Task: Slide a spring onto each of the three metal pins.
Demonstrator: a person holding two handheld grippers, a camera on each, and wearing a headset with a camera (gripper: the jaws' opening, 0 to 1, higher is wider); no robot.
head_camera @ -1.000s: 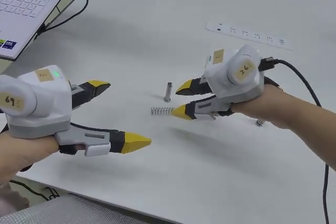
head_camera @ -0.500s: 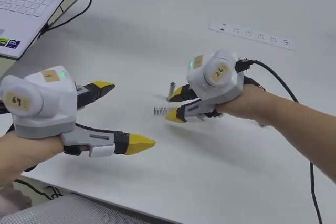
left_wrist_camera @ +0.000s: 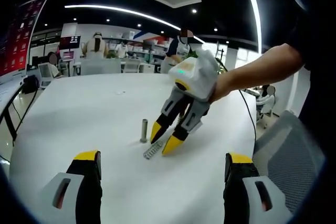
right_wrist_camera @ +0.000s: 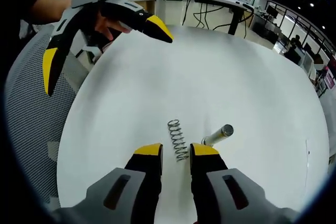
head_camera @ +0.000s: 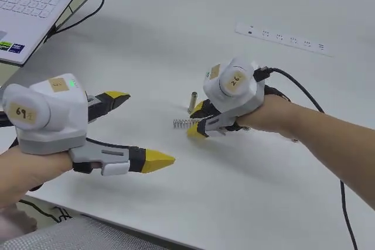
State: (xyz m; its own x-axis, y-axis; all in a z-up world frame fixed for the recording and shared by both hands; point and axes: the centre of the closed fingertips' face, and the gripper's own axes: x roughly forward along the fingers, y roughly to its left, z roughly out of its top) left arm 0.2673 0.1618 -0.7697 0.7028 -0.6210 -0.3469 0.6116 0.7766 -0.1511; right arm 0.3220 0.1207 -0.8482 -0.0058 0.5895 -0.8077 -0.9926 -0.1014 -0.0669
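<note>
A small metal spring (head_camera: pixel 181 123) lies flat on the white table (head_camera: pixel 176 39), and a short metal pin (head_camera: pixel 193 102) stands just behind it. My right gripper (head_camera: pixel 195 120) is low over the table. Its yellow-tipped jaws are narrowly open on either side of the spring's near end (right_wrist_camera: pixel 177 139), with the pin (right_wrist_camera: pixel 219 135) just right of them. My right gripper (right_wrist_camera: pixel 178 150) has not closed on the spring. My left gripper (head_camera: pixel 139 127) hovers wide open at the lower left with nothing in it. From my left gripper (left_wrist_camera: pixel 163 157) I see the spring (left_wrist_camera: pixel 152 150) and pin (left_wrist_camera: pixel 144 130) ahead.
A white laptop (head_camera: pixel 29 4) with a black cable (head_camera: pixel 82 13) sits at the far left corner. A white power strip (head_camera: pixel 287 38) lies at the back right. A black cord (head_camera: pixel 304 95) trails from the right gripper. A grey mesh chair (head_camera: pixel 58 238) is at the near edge.
My right gripper has moved left and down to the spring, and its jaws have narrowed around the spring's end. My left gripper has stayed in place, open.
</note>
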